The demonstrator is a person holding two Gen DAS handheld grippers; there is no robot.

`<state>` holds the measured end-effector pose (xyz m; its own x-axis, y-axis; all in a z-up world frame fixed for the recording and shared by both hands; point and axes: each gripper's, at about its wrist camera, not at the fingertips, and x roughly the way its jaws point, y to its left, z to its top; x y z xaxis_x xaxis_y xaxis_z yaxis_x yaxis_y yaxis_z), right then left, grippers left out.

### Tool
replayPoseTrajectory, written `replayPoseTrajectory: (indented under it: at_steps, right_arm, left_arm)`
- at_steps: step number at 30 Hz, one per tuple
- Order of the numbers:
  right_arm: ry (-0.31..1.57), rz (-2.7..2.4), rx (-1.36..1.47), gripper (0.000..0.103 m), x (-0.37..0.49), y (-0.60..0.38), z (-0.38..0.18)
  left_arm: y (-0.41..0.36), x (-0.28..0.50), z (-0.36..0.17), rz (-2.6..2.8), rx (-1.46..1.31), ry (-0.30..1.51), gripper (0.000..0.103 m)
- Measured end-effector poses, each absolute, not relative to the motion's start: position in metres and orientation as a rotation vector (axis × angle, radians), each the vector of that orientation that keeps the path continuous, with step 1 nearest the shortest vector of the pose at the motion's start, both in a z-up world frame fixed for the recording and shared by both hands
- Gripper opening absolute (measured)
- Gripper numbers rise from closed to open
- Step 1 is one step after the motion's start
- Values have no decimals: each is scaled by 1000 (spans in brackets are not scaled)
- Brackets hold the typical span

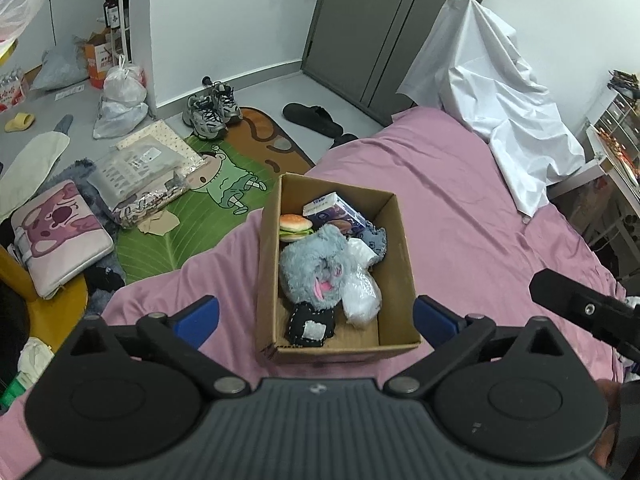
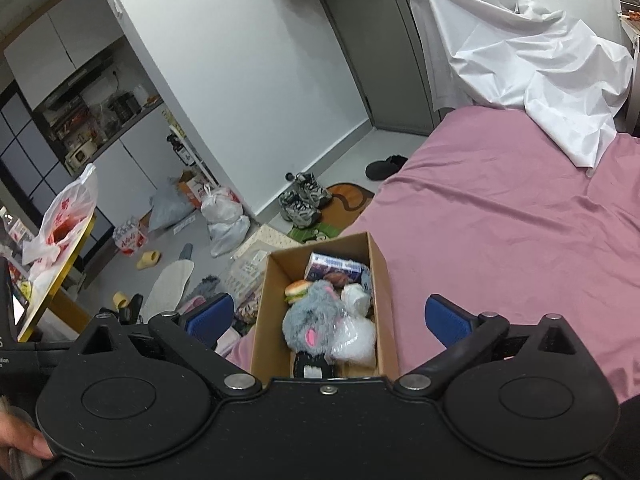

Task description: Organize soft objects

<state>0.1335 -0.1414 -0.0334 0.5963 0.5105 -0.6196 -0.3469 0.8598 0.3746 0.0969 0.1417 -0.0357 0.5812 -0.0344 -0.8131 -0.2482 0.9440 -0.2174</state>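
Observation:
A cardboard box stands on the pink bed, also in the right wrist view. It holds a grey plush toy, a toy burger, a tissue pack, white soft bundles in clear plastic and a black pouch. My left gripper is open and empty just before the box. My right gripper is open and empty above the box's near end.
The pink bed has a crumpled white sheet at its far end. The floor on the left is cluttered with a green mat, sneakers, plastic bags, a pink case. A yellow table stands far left.

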Motion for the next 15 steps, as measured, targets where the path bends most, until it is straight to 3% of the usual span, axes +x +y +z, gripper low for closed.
replayPoseTrajectory:
  at_steps: [15]
  right_arm:
    - [768,511,157,103,102,-156,-7]
  left_arm:
    - [137,61,-11,89,-272,904,102]
